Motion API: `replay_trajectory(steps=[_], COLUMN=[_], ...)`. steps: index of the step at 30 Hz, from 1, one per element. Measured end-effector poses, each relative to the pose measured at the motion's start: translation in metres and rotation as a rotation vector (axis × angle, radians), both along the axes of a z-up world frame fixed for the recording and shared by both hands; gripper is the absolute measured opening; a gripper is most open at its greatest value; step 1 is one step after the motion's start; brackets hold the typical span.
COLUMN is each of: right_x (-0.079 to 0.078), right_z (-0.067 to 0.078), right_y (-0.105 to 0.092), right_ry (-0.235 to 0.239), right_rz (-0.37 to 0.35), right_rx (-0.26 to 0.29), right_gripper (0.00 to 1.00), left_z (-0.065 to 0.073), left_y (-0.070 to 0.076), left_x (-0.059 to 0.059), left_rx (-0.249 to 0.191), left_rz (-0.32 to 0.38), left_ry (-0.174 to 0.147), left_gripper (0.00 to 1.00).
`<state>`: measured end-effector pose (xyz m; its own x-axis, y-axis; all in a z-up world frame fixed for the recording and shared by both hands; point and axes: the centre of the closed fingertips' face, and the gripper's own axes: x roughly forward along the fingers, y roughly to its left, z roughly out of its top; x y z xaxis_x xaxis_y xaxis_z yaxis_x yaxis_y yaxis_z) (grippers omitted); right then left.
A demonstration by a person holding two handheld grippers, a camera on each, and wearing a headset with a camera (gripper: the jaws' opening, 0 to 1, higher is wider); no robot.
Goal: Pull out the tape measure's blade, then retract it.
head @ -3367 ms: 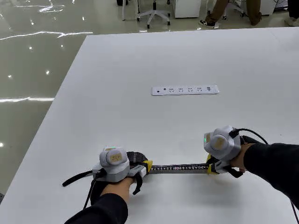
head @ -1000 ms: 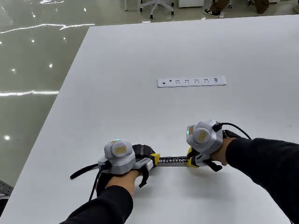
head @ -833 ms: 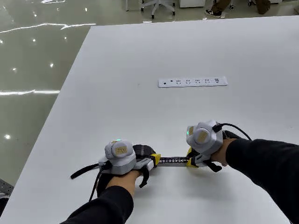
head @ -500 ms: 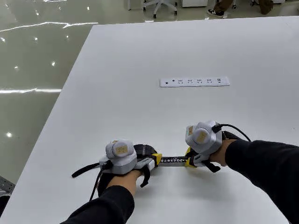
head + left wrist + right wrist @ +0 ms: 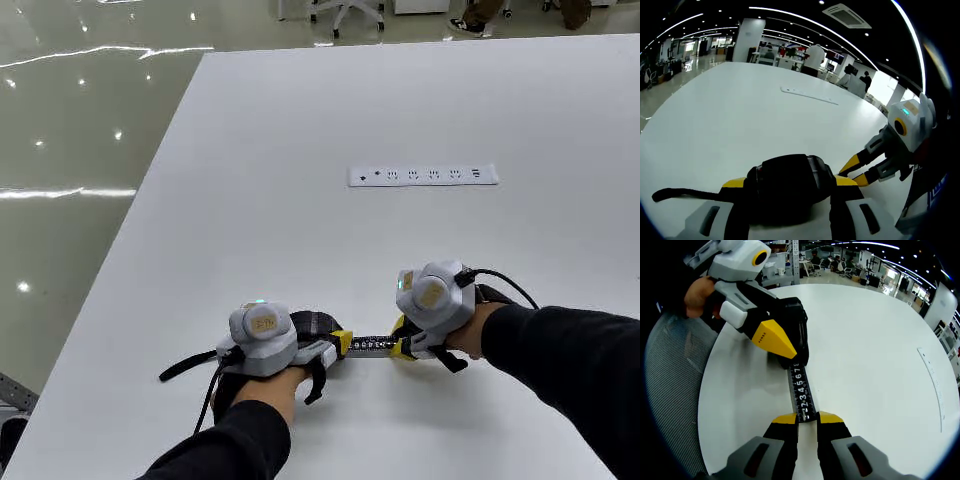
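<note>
A black tape measure case [image 5: 313, 327] [image 5: 788, 185] [image 5: 790, 324] lies near the table's front edge, and my left gripper [image 5: 330, 347] [image 5: 790, 187] is shut on it, its yellow-tipped fingers on either side. A short length of dark blade [image 5: 371, 344] [image 5: 801, 391] with white numbers runs from the case to my right gripper [image 5: 400, 345] [image 5: 805, 418], which is shut on the blade's end. The right gripper [image 5: 860, 170] also comes into the left gripper view from the right. A black wrist strap [image 5: 186, 365] [image 5: 682, 194] trails left from the case.
A white power strip [image 5: 423, 175] [image 5: 808, 95] [image 5: 934, 380] lies farther back on the white table [image 5: 330, 230]. The table's left edge [image 5: 125, 235] drops to a glossy floor. A mesh chair back [image 5: 675, 400] stands near the front edge. People and office chairs stand far behind.
The right gripper has come left toward the case, and the length of blade showing has shrunk from long to short. The left gripper still holds the case.
</note>
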<state>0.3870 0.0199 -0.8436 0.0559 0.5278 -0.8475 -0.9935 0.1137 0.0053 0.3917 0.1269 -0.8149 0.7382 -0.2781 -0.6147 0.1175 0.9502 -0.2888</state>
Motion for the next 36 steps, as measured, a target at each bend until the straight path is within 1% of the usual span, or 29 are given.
replay_trajectory(steps=[2, 4, 7, 8, 10, 12, 16, 20, 25, 28, 30, 31, 32, 33, 34, 35, 36], right_x=[-0.001, -0.0007, -0.0003, -0.0007, -0.0009, -0.0015, -0.0034, -0.0035, -0.0041, -0.0043, -0.0046, -0.0048, -0.0049, -0.006, -0.0057, -0.0061, -0.0064], right_z=[0.0002, 0.0006, 0.001, 0.0012, 0.001, 0.0007, 0.0007, 0.0013, 0.0015, 0.0014, 0.0015, 0.0015, 0.0015, 0.0015, 0.0017, 0.0019, 0.0019], right_y=[0.0018, 0.0029, 0.0033, 0.004, 0.0039, 0.0041, 0.0056, 0.0087, 0.0092, 0.0091, 0.0091, 0.0094, 0.0095, 0.0104, 0.0095, 0.0094, 0.0093], right_ry=[-0.004, -0.005, -0.016, -0.02, -0.018, -0.011, -0.002, -0.005, 0.01, 0.009, 0.01, 0.008, 0.006, 0.013, 0.009, 0.009, 0.008], right_rz=[-0.002, -0.01, 0.002, 0.007, 0.017, 0.02, -0.001, -0.004, -0.027, -0.024, -0.023, -0.022, -0.022, -0.028, -0.031, -0.036, -0.035], right_rx=[0.0, 0.004, 0.008, 0.013, 0.008, 0.008, 0.018, 0.01, 0.018, 0.012, 0.012, 0.011, 0.013, 0.019, 0.017, 0.021, 0.026], right_gripper=[0.08, 0.08, 0.08, 0.08, 0.08, 0.08, 0.08, 0.08, 0.09, 0.09, 0.09, 0.1, 0.1, 0.1, 0.1, 0.1, 0.1], left_z=[0.0002, 0.0008, 0.002, 0.0029, 0.0026, 0.0029, 0.0034, 0.0031, 0.0031, 0.0028, 0.0032, 0.0041, 0.0037, 0.0031, 0.0032, 0.0031, 0.0028], left_y=[-0.0003, 0.0001, 0.0021, 0.0037, 0.0032, 0.0023, 0.0022, 0.0025, 0.0027, 0.0024, 0.0019, 0.0029, 0.0043, 0.0027, 0.0017, 0.0038, 0.0037], left_x=[-0.0001, 0.0006, 0.0011, 0.0015, 0.0013, 0.0009, -0.0003, 0.0008, 0.0013, 0.0019, 0.0018, 0.0023, 0.0024, 0.0027, 0.0023, 0.004, 0.004], left_rx=[0.002, 0.01, 0.005, -0.017, -0.014, -0.022, -0.023, -0.023, -0.021, -0.009, 0.017, 0.042, 0.093, 0.148, 0.097, 0.102, 0.106], left_rz=[0.003, 0.012, 0.02, 0.024, 0.005, -0.004, -0.009, -0.012, -0.013, -0.01, -0.02, -0.022, -0.039, -0.074, -0.036, -0.036, -0.039], left_ry=[-0.004, -0.019, -0.031, -0.03, -0.021, -0.02, -0.028, -0.031, -0.03, -0.034, -0.038, -0.043, -0.054, -0.073, -0.059, -0.062, -0.057], left_gripper=[0.6, 0.6, 0.59, 0.59, 0.59, 0.59, 0.59, 0.59, 0.59, 0.6, 0.6, 0.6, 0.6, 0.6, 0.6, 0.6, 0.6])
